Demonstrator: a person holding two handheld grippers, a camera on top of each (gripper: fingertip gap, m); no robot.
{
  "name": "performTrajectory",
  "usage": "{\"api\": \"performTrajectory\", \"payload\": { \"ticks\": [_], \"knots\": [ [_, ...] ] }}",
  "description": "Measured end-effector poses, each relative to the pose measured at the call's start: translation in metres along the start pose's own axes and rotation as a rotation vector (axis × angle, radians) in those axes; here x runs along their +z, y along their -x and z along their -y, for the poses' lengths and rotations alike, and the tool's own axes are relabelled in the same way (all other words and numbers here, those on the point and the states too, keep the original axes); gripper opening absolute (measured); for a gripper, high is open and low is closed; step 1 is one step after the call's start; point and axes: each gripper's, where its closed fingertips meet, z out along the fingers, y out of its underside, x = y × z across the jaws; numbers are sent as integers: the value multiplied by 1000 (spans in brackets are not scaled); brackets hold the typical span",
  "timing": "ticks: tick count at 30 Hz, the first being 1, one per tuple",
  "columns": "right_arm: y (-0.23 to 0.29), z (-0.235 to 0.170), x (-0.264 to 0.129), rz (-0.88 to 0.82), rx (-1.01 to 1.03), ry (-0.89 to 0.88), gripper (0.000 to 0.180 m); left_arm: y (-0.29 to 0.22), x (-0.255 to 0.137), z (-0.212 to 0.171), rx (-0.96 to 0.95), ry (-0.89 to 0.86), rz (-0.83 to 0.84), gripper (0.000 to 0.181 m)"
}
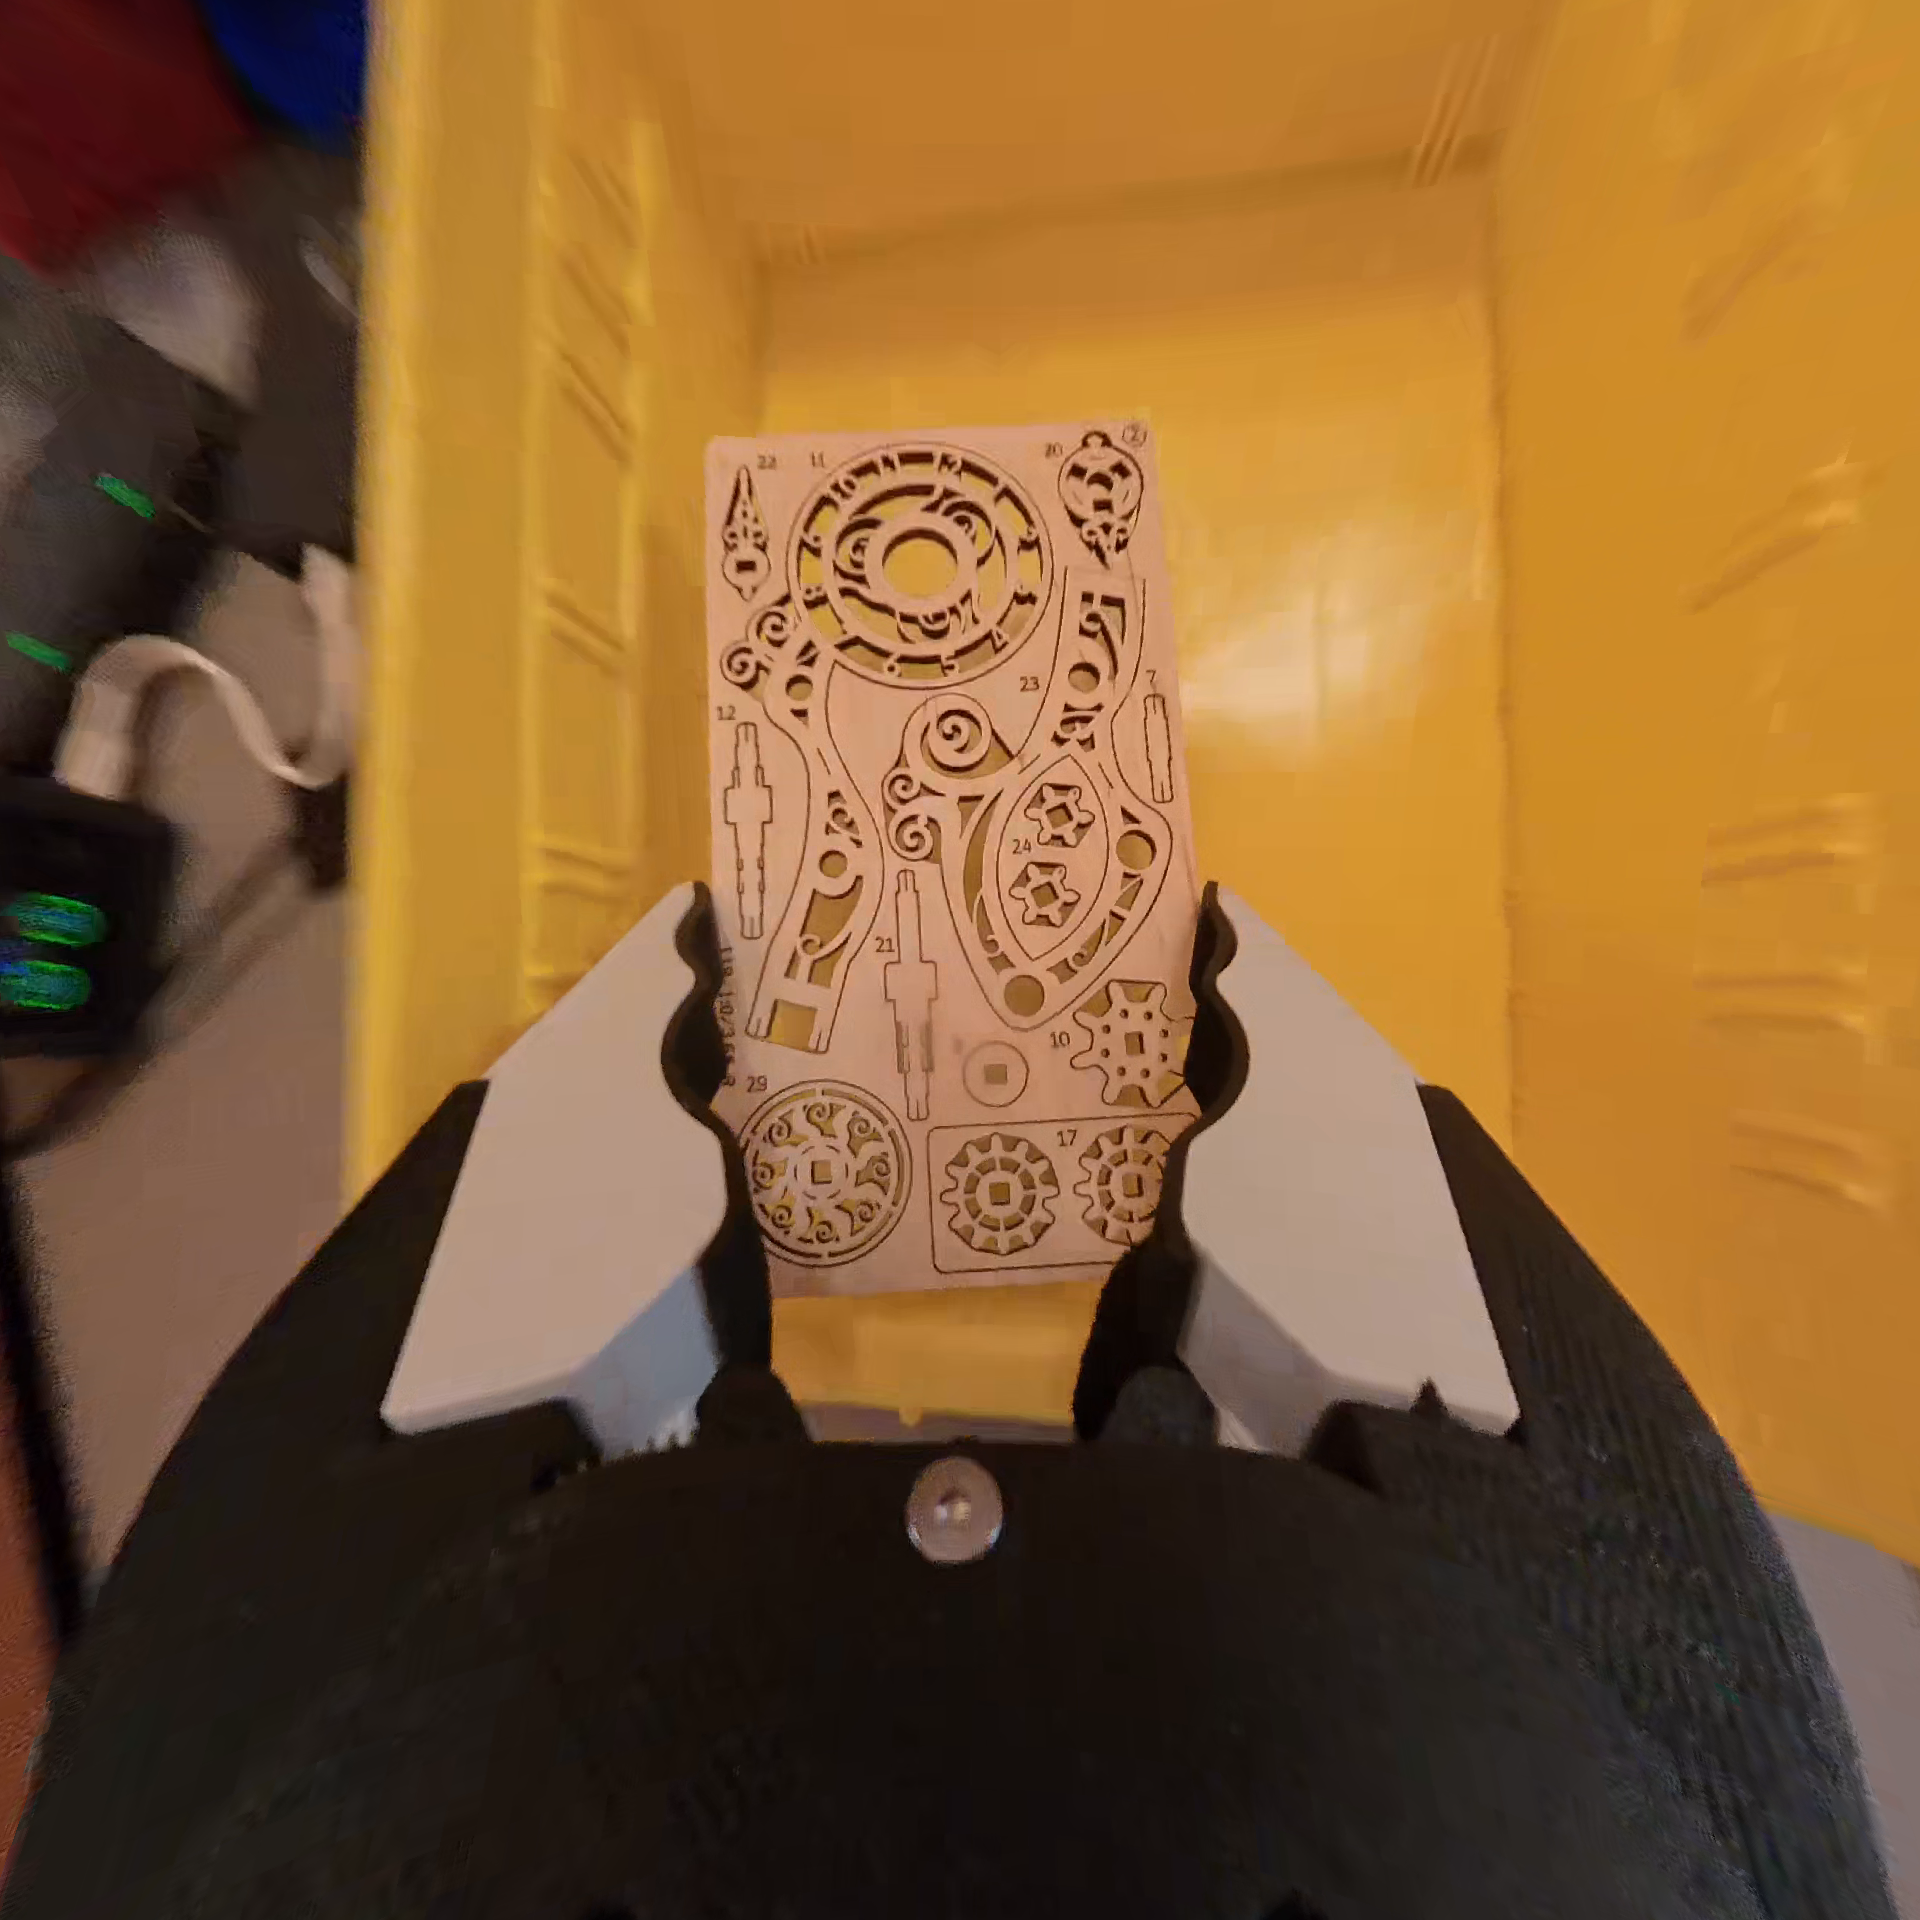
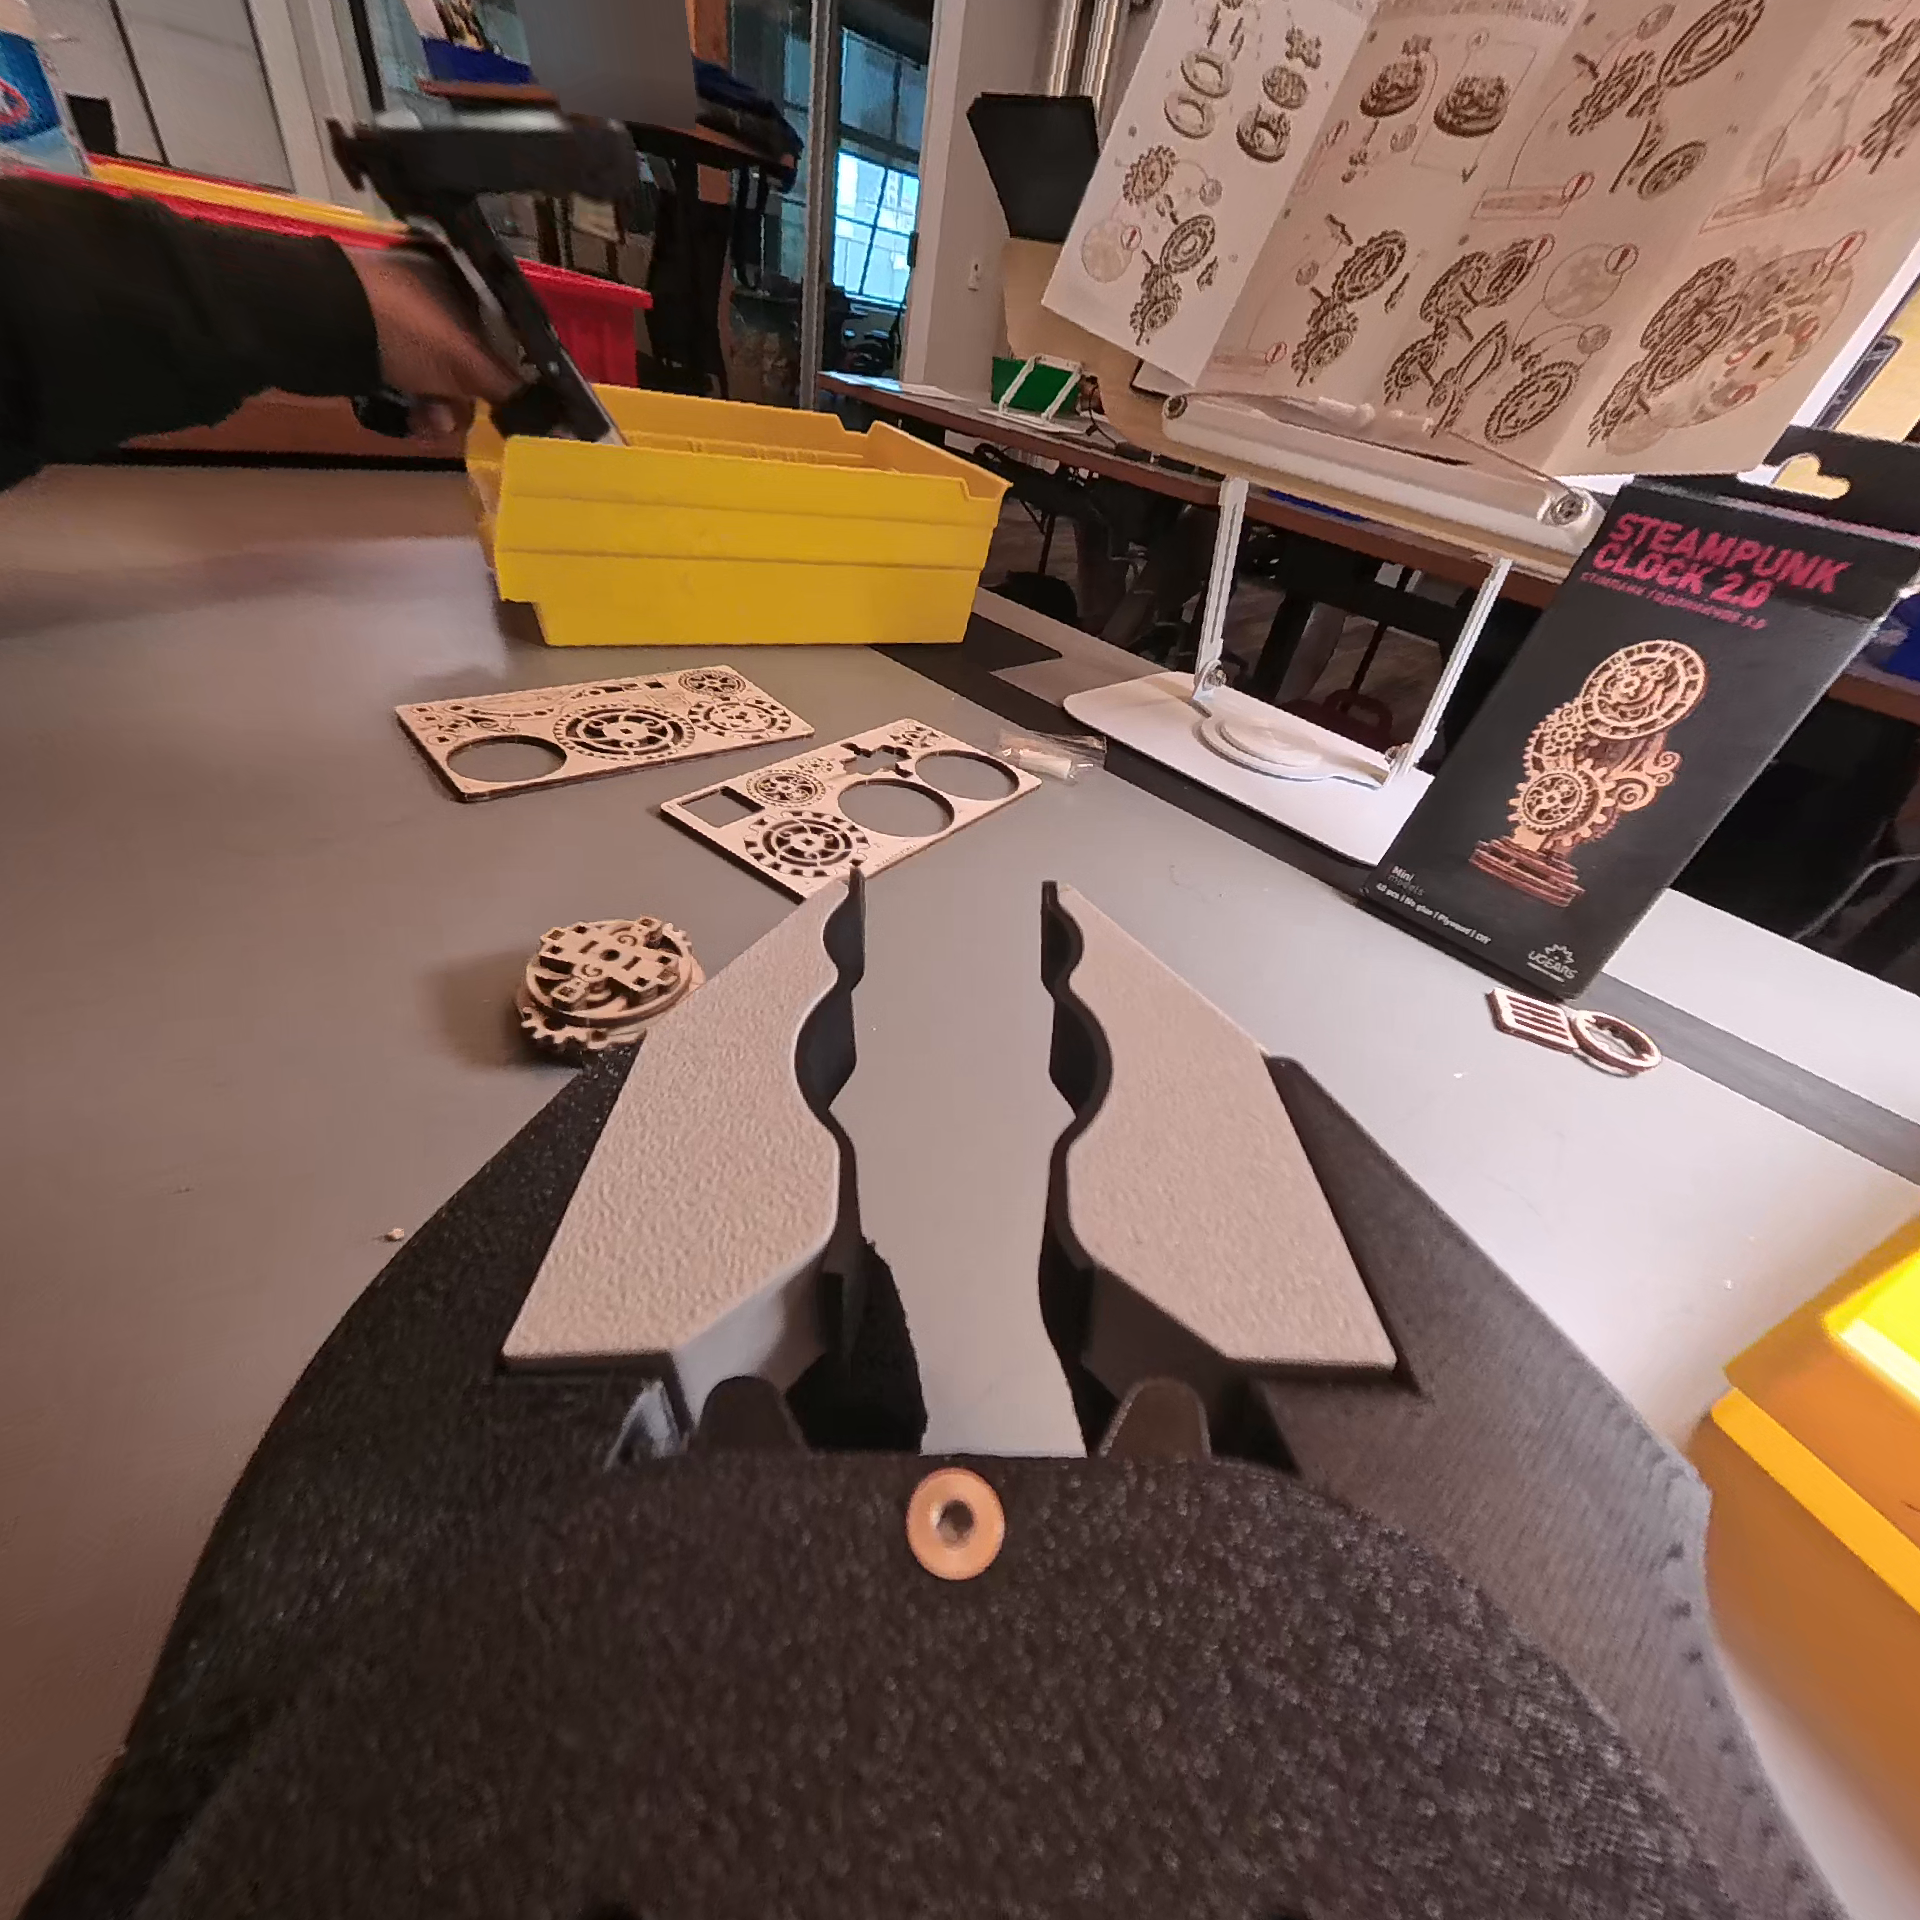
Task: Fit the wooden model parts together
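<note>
Table [image 2: 208, 831]: a grey work surface carries the whole kit, with a yellow bin [image 2: 727, 540] at its far side.
Yellow bin: the left gripper [image 1: 951, 1039] reaches down into it; the walls stand close on both sides, so a tilted lift could, in my judgement, knock the load against them.
Instruction sheet [image 2: 1507, 208]: hangs from a white stand [image 2: 1299, 727] at the right, beside a dark product box [image 2: 1662, 727] standing upright.
Parts sheet [image 1: 935, 779]: a full, uncut wooden sheet of gears, dials and pins lies between the left gripper's fingers, which flank its lower edges; whether they are pinching it or only straddling it cannot be told. If the hold is on the thin edges alone, the sheet may slip or bow, and its fine fretwork looks easy to snap.
Punched sheets: a far frame [image 2: 603, 727] and a near frame [image 2: 852, 800] lie flat on the table near the bin, several parts already out of them.
Right gripper [image 2: 951, 914]: hovers low over the table, fingers apart, holding nothing; its left finger is close to the gear assembly [image 2: 603, 987] and a careless sweep could shove it.
Gear assembly: a small stack of fitted wooden gears, on the table left of the right gripper.
Loose pieces: a slatted square [image 2: 1527, 1010] and a ring [image 2: 1616, 1039] lie touching by the box, near the table's dark strip, where a nudge could scatter them.
</note>
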Motion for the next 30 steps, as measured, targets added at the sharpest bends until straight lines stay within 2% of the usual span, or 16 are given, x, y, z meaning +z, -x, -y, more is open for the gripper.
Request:
{"api": "performTrajectory", "payload": {
  "ticks": [1, 4, 6, 9, 12, 16, 19, 21, 22, 23, 24, 25, 26, 30],
  "knots": [
    [1, 2, -1, 3, -1, -6, 31, 0, -18, 14, 37, -66, 45, 90],
    [7, 6, -1, 24, 2, -19, 31, -11, -80, 52, 144, -242, 142, 90],
    [13, 9, 0, 47, 14, -30, 31, -35, -122, 71, 207, -351, 147, 90],
    [28, 17, 3, 117, 102, -47, 33, -108, -181, 85, 279, -539, 40, 90],
    [45, 32, 11, 220, 252, -60, 37, -206, -212, 73, 367, -670, -108, 90],
    [68, 66, 26, 368, 471, -85, 49, -317, -217, 45, 473, -761, -201, 90],
    [78, 88, 37, 459, 658, -97, 51, -359, -209, 34, 497, -793, -197, 90],
    [77, 83, 49, 453, 700, -43, 37, -377, -201, 28, 504, -777, -214, 90],
    [73, 79, 54, 430, 690, -36, 18, -383, -196, 25, 500, -758, -235, 90],
    [69, 75, 57, 417, 679, -41, 5, -384, -191, 24, 491, -754, -242, 91],
    [68, 72, 58, 446, 678, -37, 3, -385, -184, 23, 492, -733, -259, 91],
    [67, 67, 60, 470, 685, -4, 1, -385, -173, 17, 483, -667, -306, 93],
    [66, 61, 60, 509, 668, 37, 1, -387, -165, 12, 446, -597, -381, 105],
    [81, 65, 39, 835, 662, 152, 1, -395, -170, 7, 174, -526, -869, 91]
  ]
}}
